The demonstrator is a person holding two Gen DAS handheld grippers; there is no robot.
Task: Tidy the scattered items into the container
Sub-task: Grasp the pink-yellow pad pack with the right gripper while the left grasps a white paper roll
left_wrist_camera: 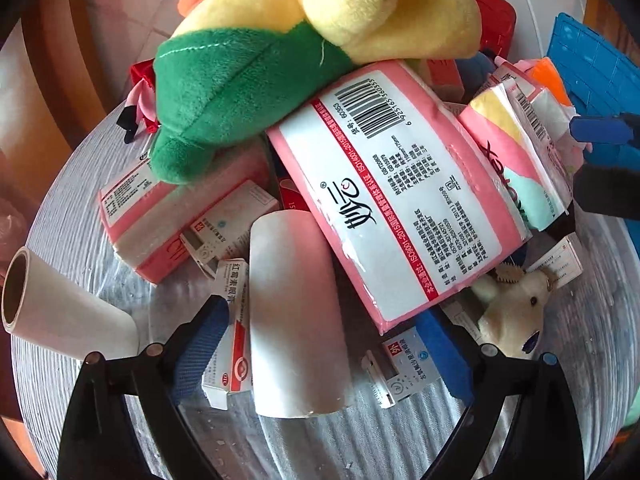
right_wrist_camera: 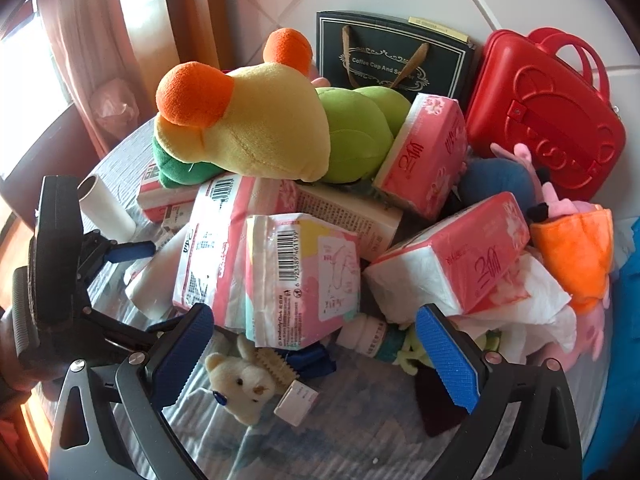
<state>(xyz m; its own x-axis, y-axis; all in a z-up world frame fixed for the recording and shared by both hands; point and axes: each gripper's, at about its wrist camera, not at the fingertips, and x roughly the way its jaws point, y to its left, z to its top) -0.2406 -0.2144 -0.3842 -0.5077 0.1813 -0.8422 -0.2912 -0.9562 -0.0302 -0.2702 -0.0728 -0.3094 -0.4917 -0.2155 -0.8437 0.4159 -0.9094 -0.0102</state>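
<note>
A heap of items lies on a round grey table [left_wrist_camera: 60,208]. My left gripper [left_wrist_camera: 320,312] is open and points down, its fingers on either side of a white paper roll [left_wrist_camera: 296,320] without touching it. A small medicine box [left_wrist_camera: 236,320] lies by its left pad. Above sit a pink tissue pack [left_wrist_camera: 392,200] and a yellow-green plush [left_wrist_camera: 280,40]. My right gripper [right_wrist_camera: 316,340] is open above a small teddy bear [right_wrist_camera: 244,384], just under a pastel tissue pack [right_wrist_camera: 304,272]. A blue crate [left_wrist_camera: 592,64] shows at the right edge.
A second white roll [left_wrist_camera: 60,312] lies at the table's left rim. At the back stand a red carry case [right_wrist_camera: 544,120] and a dark gift bag [right_wrist_camera: 392,60]. More pink tissue packs [right_wrist_camera: 472,256], an orange plush [right_wrist_camera: 572,248] and a small bottle [right_wrist_camera: 368,332] crowd the right side.
</note>
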